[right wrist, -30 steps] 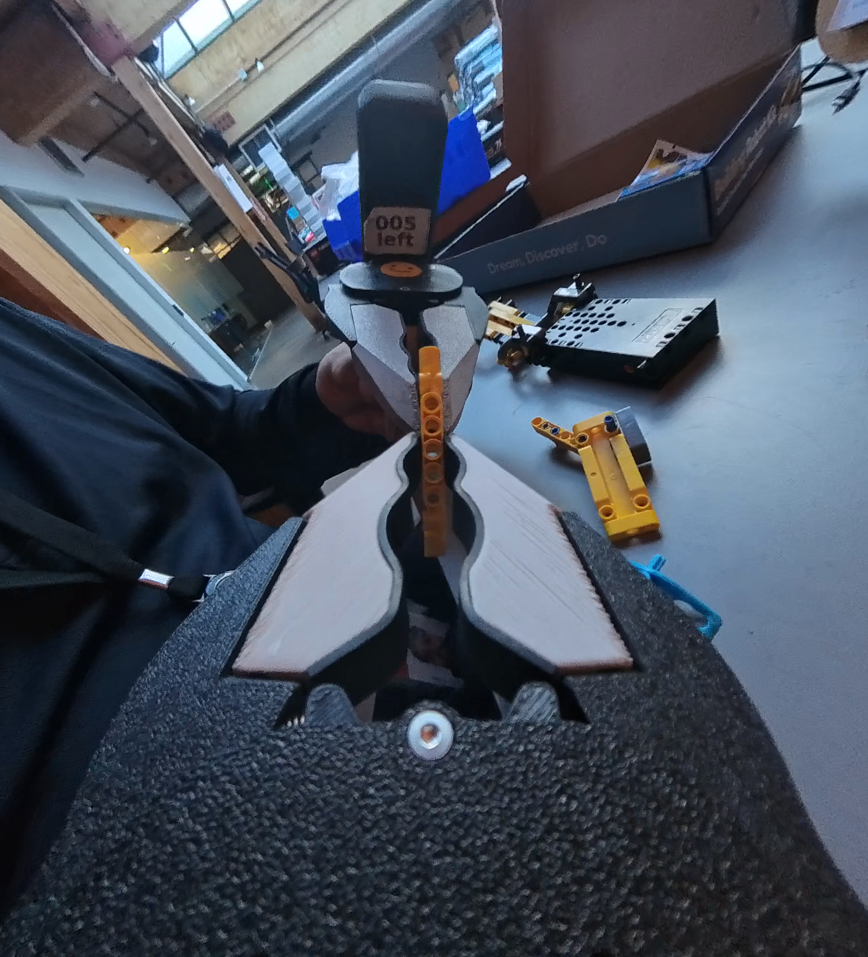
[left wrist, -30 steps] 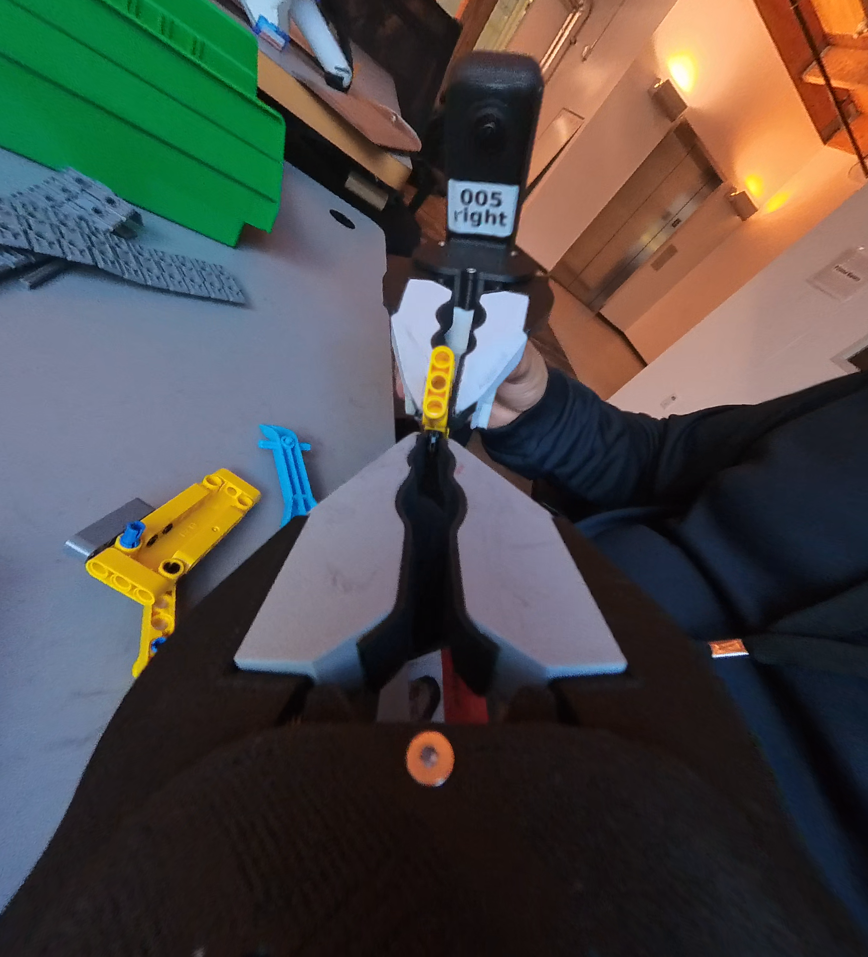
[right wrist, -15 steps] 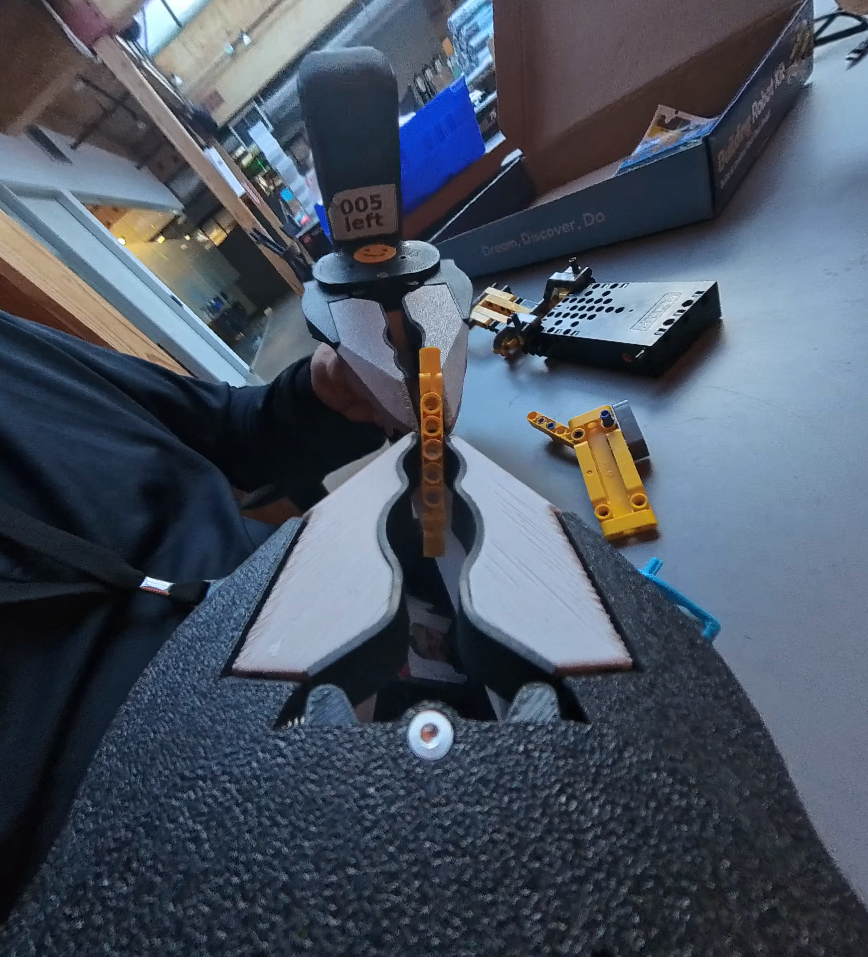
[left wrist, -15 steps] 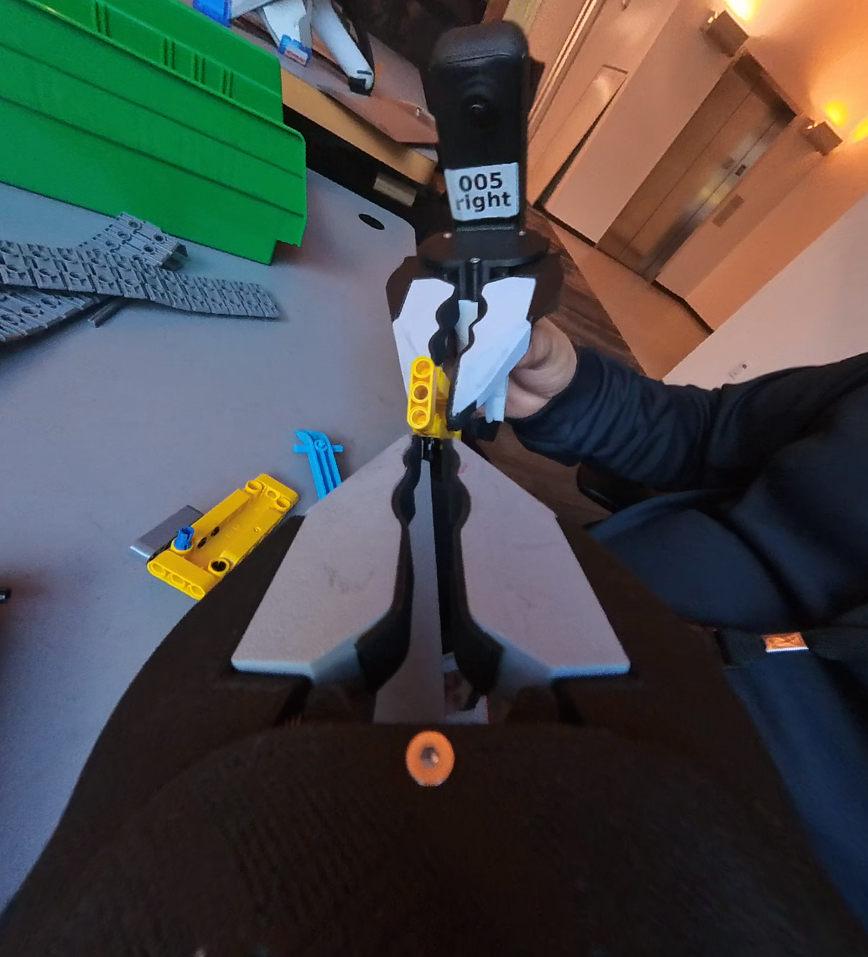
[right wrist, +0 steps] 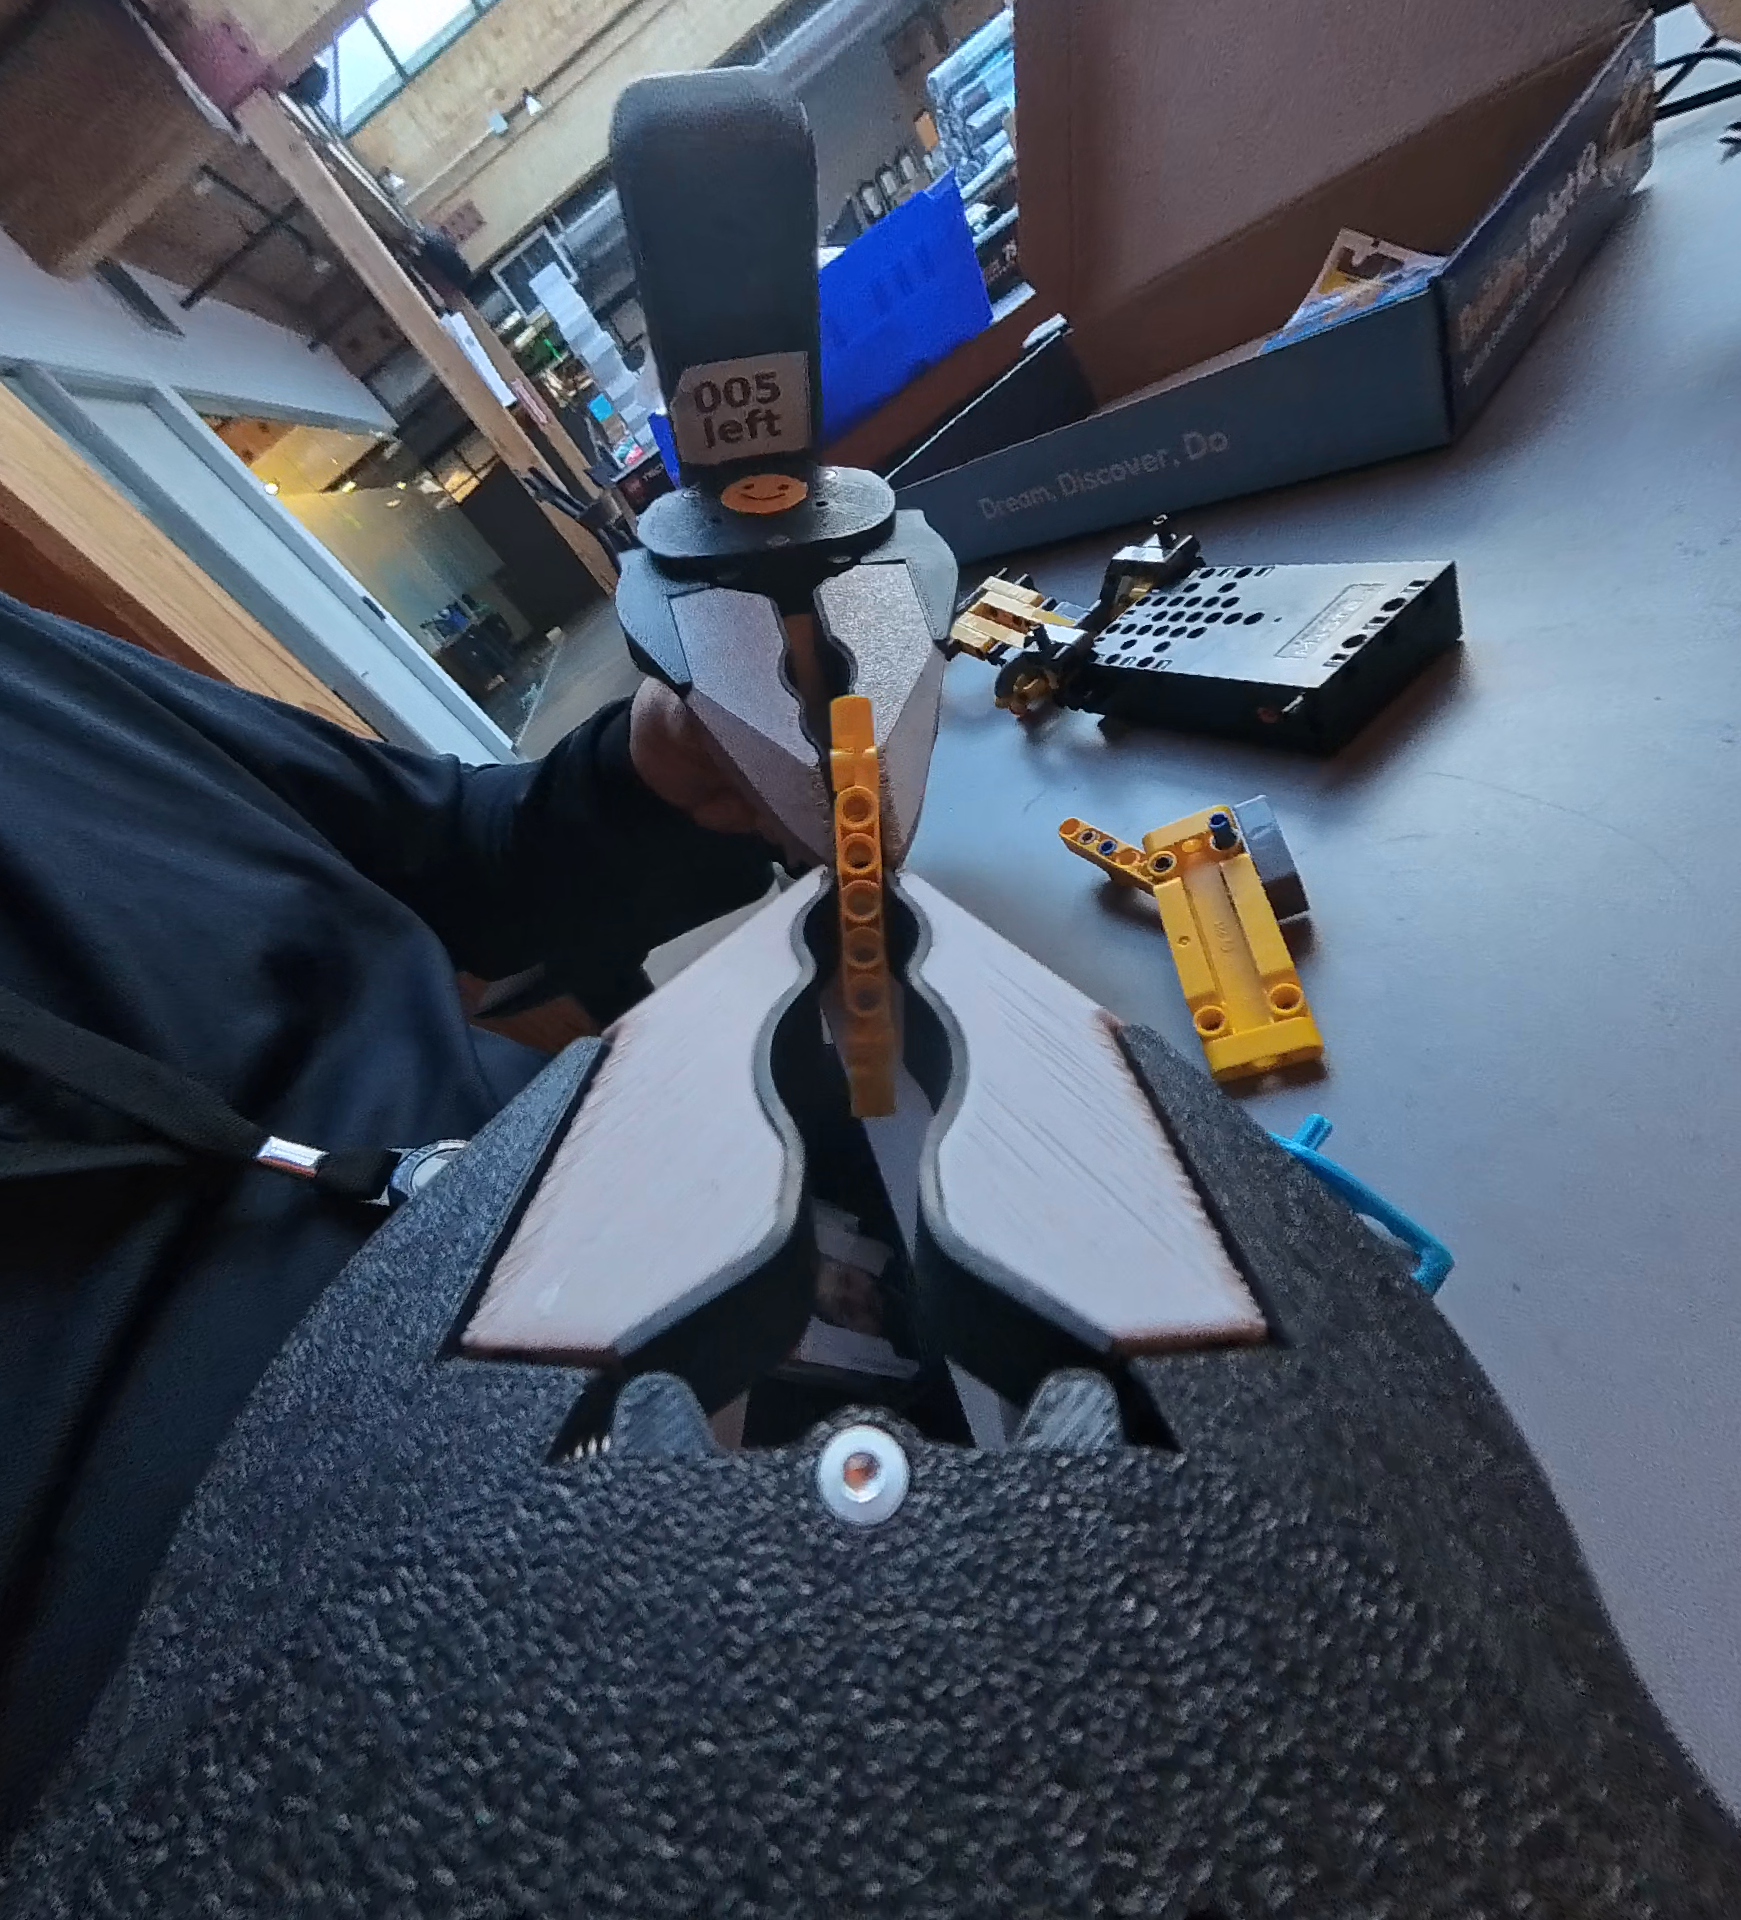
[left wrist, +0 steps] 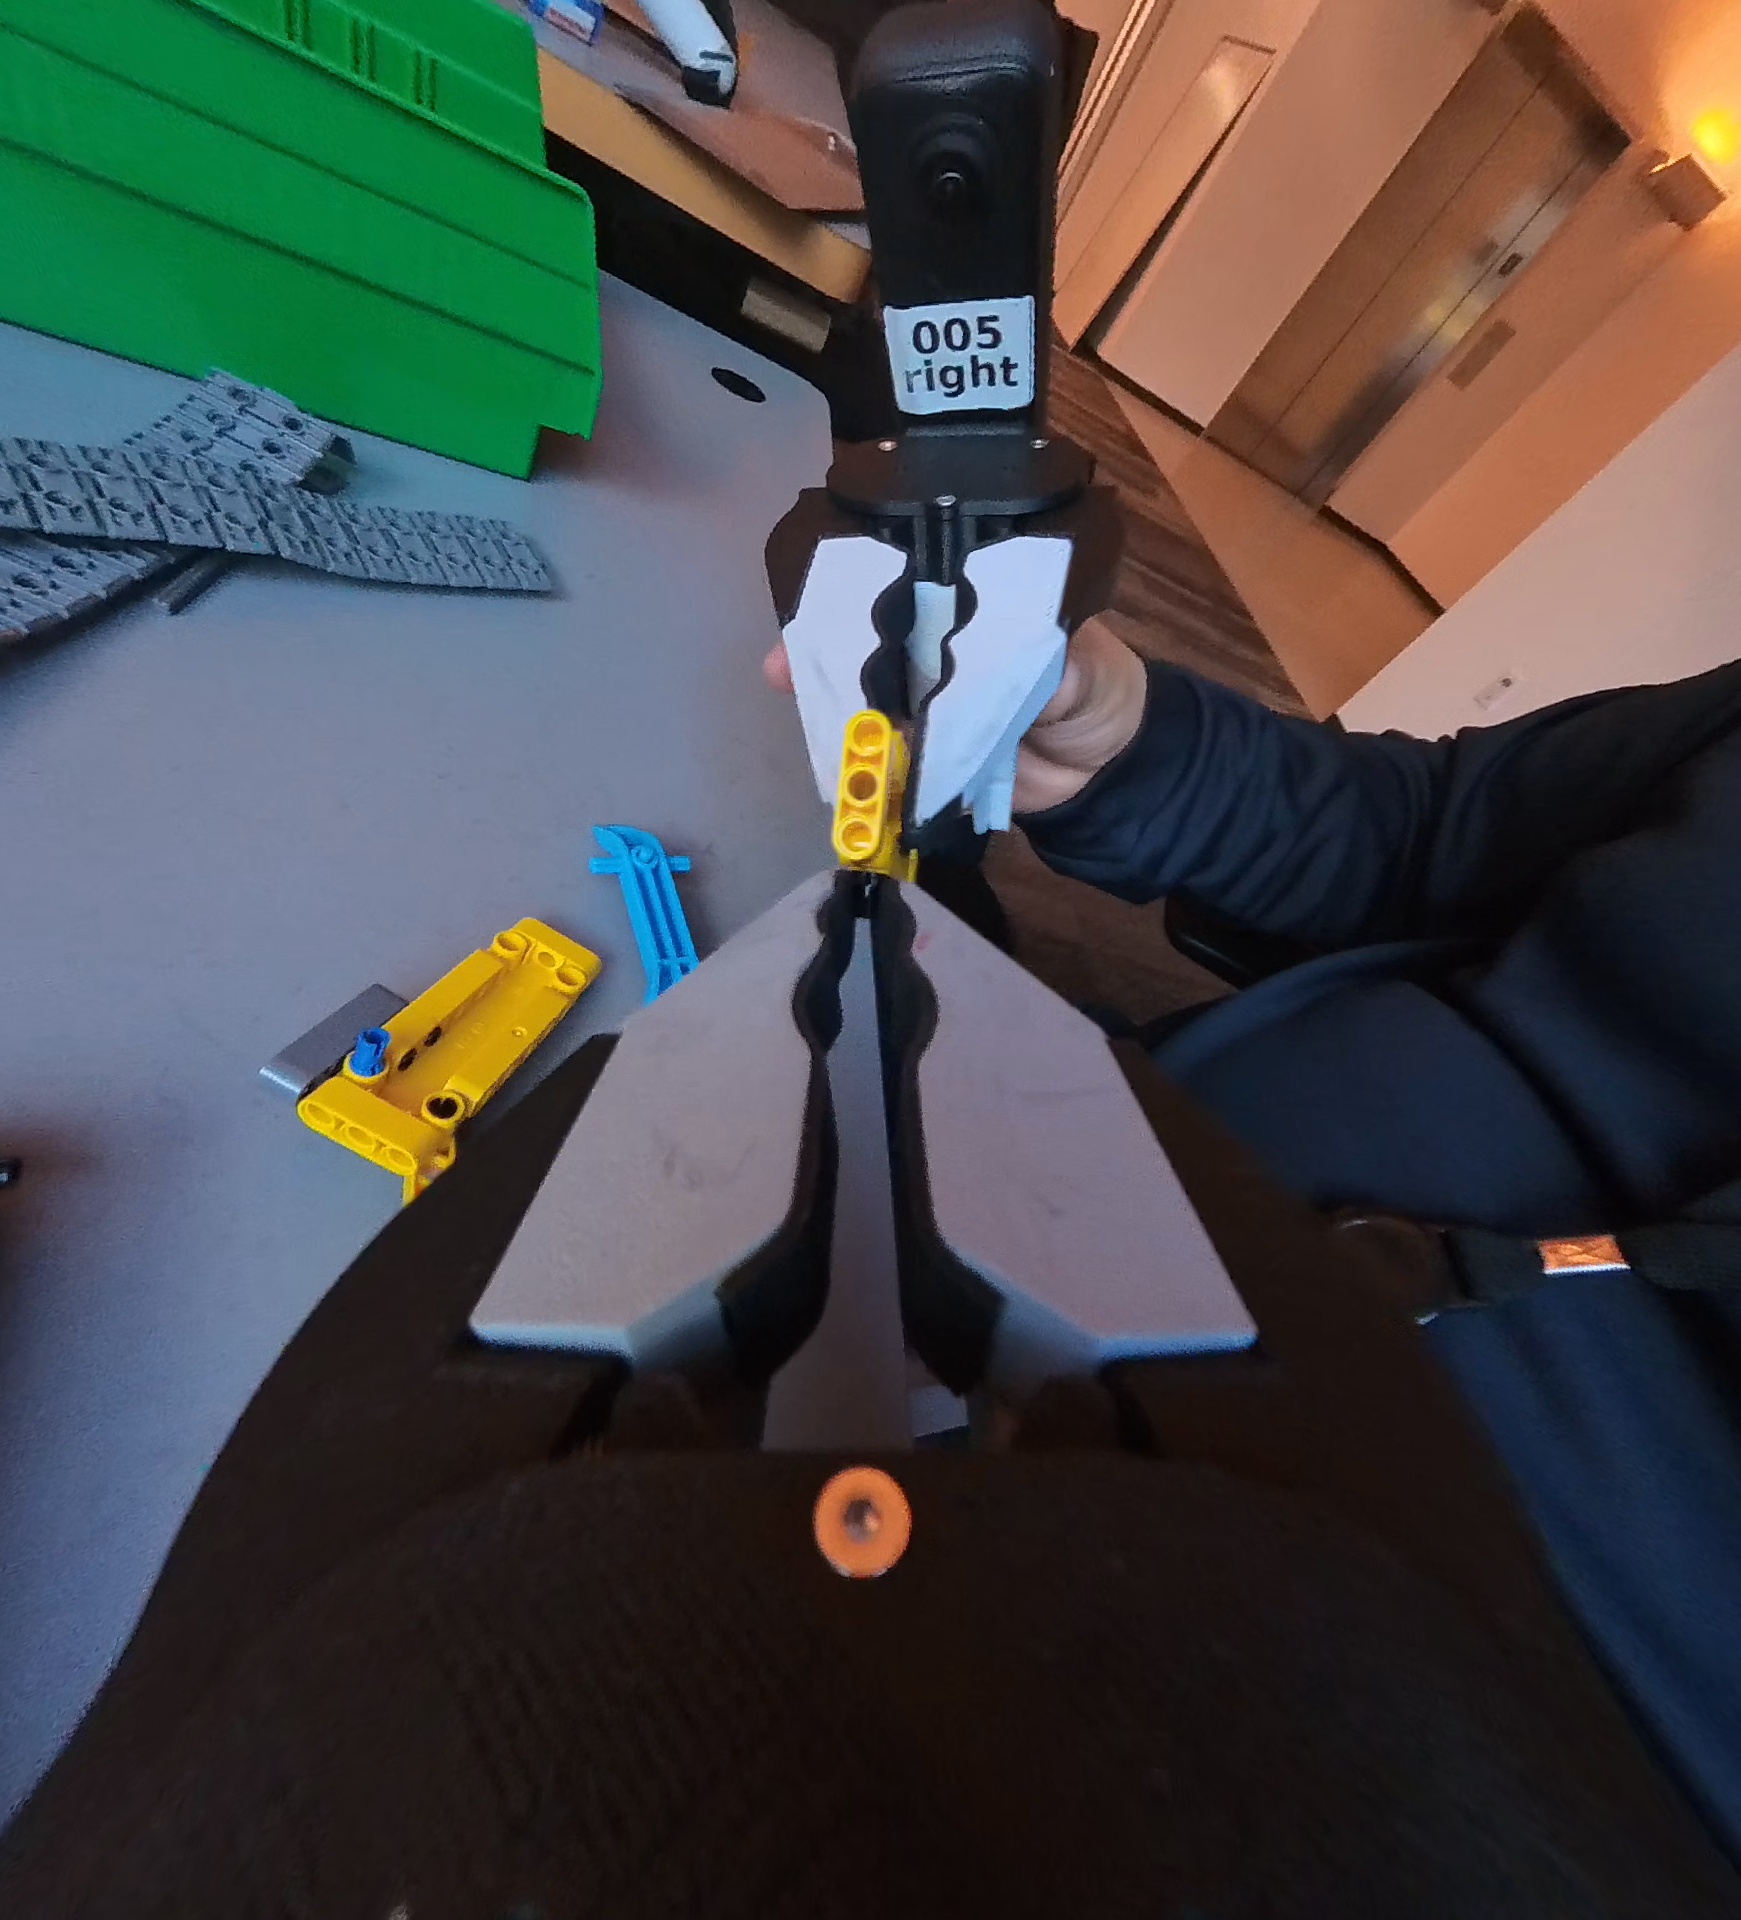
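Grey table [right wrist: 1572, 935] is carrying a yellow flat plastic panel [right wrist: 1230, 956] near its near edge. Right gripper [right wrist: 861, 883] is pinching a long yellow holed plastic beam [right wrist: 861, 935]; left gripper [left wrist: 861, 894], jaws pressed together, is meeting its end.

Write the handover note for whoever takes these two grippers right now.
Left gripper: jaws closed to a thin slit and, as far as the views show, pinching one end of the yellow beam at their tips.
Right gripper: jaws shut on the same beam, which runs back between its fingers.
The beam is held in the air between both, near the table edge.
On the table, untouched: yellow panel assembly, blue piece, black perforated block, grey track links.
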`<state>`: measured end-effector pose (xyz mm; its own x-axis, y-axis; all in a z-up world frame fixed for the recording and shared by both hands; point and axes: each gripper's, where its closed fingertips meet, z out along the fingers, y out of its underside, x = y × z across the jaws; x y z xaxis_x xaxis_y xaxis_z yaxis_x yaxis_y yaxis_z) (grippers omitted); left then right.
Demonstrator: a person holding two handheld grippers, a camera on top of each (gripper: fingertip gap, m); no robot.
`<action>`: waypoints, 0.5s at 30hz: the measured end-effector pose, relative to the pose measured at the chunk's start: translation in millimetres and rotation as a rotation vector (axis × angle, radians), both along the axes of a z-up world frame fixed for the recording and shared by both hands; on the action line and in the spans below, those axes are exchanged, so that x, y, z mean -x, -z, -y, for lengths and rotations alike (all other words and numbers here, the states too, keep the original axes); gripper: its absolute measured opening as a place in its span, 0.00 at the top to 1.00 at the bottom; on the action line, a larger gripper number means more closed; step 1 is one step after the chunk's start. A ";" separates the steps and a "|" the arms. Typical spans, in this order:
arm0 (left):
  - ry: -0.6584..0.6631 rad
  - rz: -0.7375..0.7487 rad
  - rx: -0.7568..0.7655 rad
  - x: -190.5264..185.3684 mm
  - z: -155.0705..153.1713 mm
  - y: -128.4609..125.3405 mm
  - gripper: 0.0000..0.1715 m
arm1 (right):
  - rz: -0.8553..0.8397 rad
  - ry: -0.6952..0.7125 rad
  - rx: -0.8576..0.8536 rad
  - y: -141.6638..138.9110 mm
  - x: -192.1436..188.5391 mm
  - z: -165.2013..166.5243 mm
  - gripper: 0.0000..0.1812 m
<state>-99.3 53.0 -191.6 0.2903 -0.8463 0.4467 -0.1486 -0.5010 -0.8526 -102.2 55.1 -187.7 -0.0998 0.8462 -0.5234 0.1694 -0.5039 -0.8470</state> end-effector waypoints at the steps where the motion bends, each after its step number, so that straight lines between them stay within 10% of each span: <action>1: 0.000 0.000 -0.004 -0.2 0.0 -0.1 0.99 | -0.006 -0.005 -0.008 -0.6 -0.1 0.6 0.98; 15: -0.012 0.006 -0.031 0.8 0.0 -6.0 0.99 | -0.064 -0.034 0.079 -10.6 8.1 3.2 0.93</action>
